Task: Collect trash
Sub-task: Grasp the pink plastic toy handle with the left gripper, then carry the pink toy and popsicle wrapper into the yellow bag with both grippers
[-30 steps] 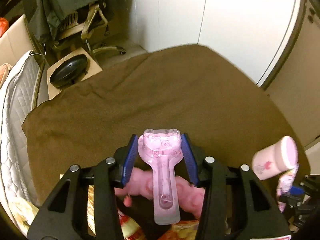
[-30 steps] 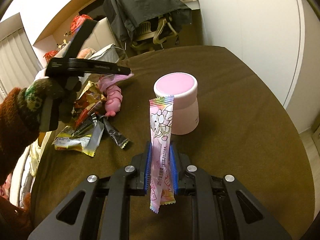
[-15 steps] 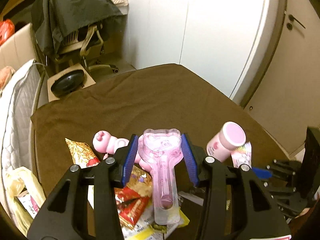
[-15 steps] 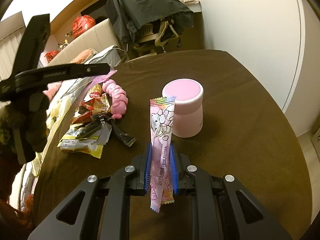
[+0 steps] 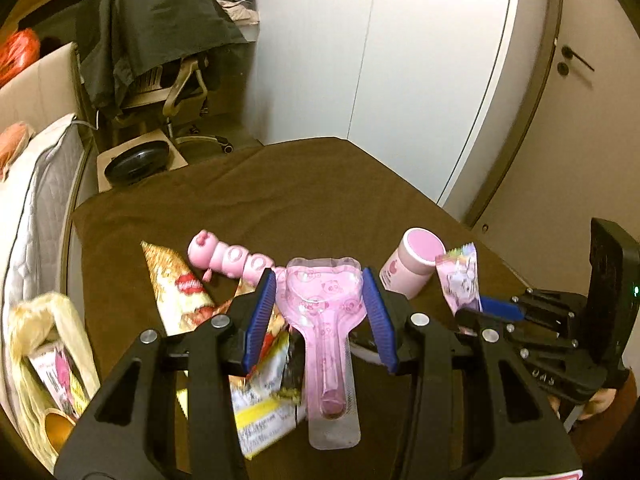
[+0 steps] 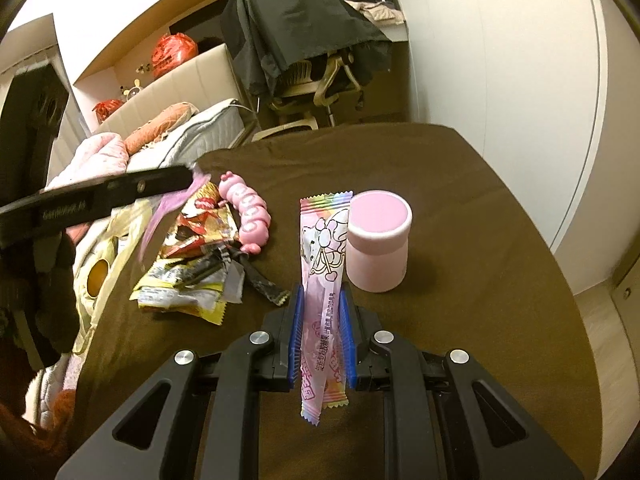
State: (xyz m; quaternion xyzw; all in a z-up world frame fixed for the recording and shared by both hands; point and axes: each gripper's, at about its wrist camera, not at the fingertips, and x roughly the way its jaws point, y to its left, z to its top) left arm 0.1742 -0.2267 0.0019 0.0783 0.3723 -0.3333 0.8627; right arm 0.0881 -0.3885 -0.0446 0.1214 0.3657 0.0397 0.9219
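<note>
Both grippers are loaded: the left gripper [image 5: 319, 310] clamps a clear pink heart-headed blister pack [image 5: 325, 336], and the right gripper [image 6: 322, 338] pinches a rainbow-edged candy stick wrapper [image 6: 322, 280] printed with a cartoon cat and small Chinese text I cannot read. To do this well, I'd carry each piece left over the cream plastic bag [image 5: 48, 344] at the brown table's [image 6: 460, 184] left edge before letting go, steering clear of the pink jar [image 6: 378, 248] and the remaining wrapper pile [image 6: 188, 268].

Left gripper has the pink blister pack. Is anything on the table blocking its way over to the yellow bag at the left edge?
Nothing visibly blocks it. The left gripper holds the pink blister pack above the wrapper pile. The yellow bag hangs open at the table's left edge, with only the low, flat wrappers and brown cloth between.
</note>
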